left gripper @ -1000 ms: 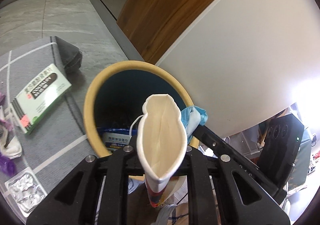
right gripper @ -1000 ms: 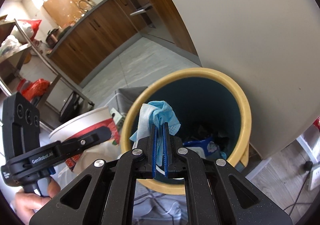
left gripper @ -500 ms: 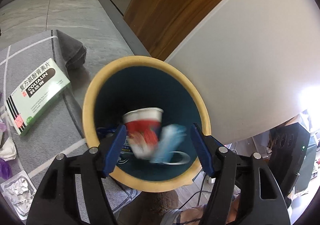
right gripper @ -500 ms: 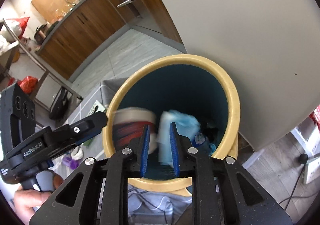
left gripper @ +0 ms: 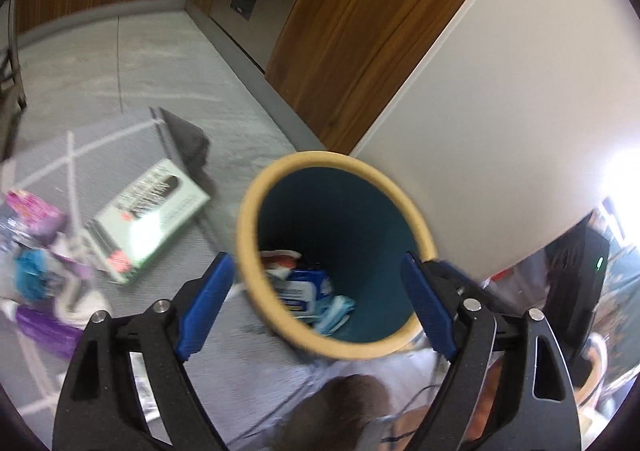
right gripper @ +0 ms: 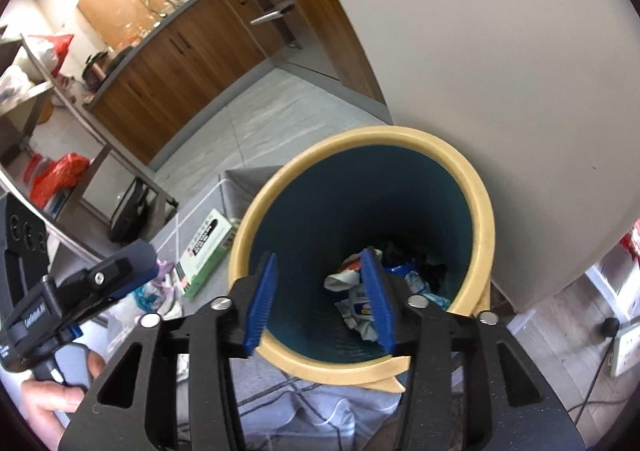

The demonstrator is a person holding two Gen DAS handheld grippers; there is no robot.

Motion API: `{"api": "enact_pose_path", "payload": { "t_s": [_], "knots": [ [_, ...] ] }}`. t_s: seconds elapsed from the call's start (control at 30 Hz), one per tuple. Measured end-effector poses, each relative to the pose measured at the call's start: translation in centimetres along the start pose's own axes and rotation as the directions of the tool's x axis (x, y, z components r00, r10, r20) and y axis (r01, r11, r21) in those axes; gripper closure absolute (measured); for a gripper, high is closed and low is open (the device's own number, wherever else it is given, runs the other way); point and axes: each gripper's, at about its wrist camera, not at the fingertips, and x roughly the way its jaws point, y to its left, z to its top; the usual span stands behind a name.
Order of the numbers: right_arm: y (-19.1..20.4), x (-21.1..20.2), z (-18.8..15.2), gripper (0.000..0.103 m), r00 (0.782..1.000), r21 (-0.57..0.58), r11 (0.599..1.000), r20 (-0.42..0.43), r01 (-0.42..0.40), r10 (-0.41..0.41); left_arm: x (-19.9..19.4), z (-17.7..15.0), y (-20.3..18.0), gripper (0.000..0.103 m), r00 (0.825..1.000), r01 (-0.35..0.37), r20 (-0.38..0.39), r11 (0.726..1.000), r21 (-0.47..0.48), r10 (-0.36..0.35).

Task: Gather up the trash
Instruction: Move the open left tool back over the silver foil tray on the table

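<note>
Blue-padded, the left gripper [left gripper: 316, 303] and right gripper [right gripper: 320, 299] both gape wide and hold nothing, poised over the bin [left gripper: 416, 219] so drops fall straight in. Trash [right gripper: 356, 291] lies at its bottom. At nine o'clock, a box [left gripper: 148, 219] and wrappers [left gripper: 36, 247] await on the rug.

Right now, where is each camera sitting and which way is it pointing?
Left wrist: sits on the left tool, looking down along its open blue fingers into the trash bin, with the medicine box on the gray rug; the person's knee shows below.
Right wrist: sits on the right tool, open, looking down into the bin toward the kitchen; the left tool and left hand show.
Shared: bin, the trash inside it, medicine box.
</note>
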Motion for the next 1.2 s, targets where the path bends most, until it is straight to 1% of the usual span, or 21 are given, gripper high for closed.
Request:
{"api": "enact_pose_path", "payload": {
  "t_s": [0.13,0.23,0.3,0.4,0.53,0.6,0.7,0.77,0.83,1.03,1.1,1.2],
  "knots": [
    [1.0,-0.1,-0.1,0.045,1.0,-0.028,1.0,-0.004,-0.014,0.014,-2.4,-0.8,1.8,0.017,0.999,-0.044,0.007,0.997,0.056,0.044],
    [1.7,-0.1,-0.2,0.043,1.0,-0.041,0.999,-0.009,-0.029,0.029,-4.2,-1.4,3.6,0.016,0.999,-0.053,0.009,0.996,0.073,0.053],
    [2.3,-0.1,-0.3,0.042,0.999,-0.055,0.998,-0.014,-0.041,0.04,-5.1,-2.0,4.9,0.016,0.997,-0.072,0.007,0.994,0.083,0.071],
    [3.1,-0.1,-0.5,0.042,0.999,-0.074,0.996,-0.022,-0.049,0.048,-6.0,-3.1,6.8,0.016,0.996,-0.088,-0.008,0.991,0.099,0.089],
    [4.0,0.0,-0.7,0.041,0.998,-0.086,0.994,-0.029,-0.06,0.057,-5.9,-4.9,8.8,0.015,0.993,-0.09,-0.061,0.986,0.139,0.099],
    [4.5,0.0,-0.8,0.041,0.998,-0.091,0.994,-0.031,-0.064,0.061,-5.6,-6.0,9.5,0.014,0.989,-0.087,-0.1,0.982,0.168,0.105],
    [5.1,0.2,-0.9,0.041,0.997,-0.095,0.993,-0.037,-0.068,0.065,-4.9,-7.8,10.0,0.014,0.978,-0.097,-0.159,0.968,0.23,0.136],
    [5.6,0.4,-1.0,0.041,0.997,-0.098,0.993,-0.041,-0.07,0.066,-4.3,-9.1,10.4,0.014,0.963,-0.128,-0.196,0.955,0.267,0.184],
    [5.9,0.4,-1.0,0.041,0.996,-0.097,0.992,-0.045,-0.076,0.071,-4.1,-10.1,11.2,0.014,0.95,-0.15,-0.227,0.951,0.272,0.215],
    [7.1,0.9,-1.4,0.041,0.995,-0.115,0.99,-0.061,-0.08,0.074,-2.4,-10.6,12.6,0.014,0.939,-0.148,-0.264,0.951,0.272,0.222],
    [7.2,1.0,-1.5,0.041,0.995,-0.121,0.99,-0.068,-0.078,0.07,-1.5,-10.6,12.8,0.014,0.933,-0.145,-0.279,0.948,0.282,0.226],
    [6.9,1.0,-1.5,0.041,0.996,-0.118,0.991,-0.07,-0.069,0.061,0.0,-10.8,12.8,0.013,0.92,-0.141,-0.308,0.938,0.316,0.242]
  ]
}}
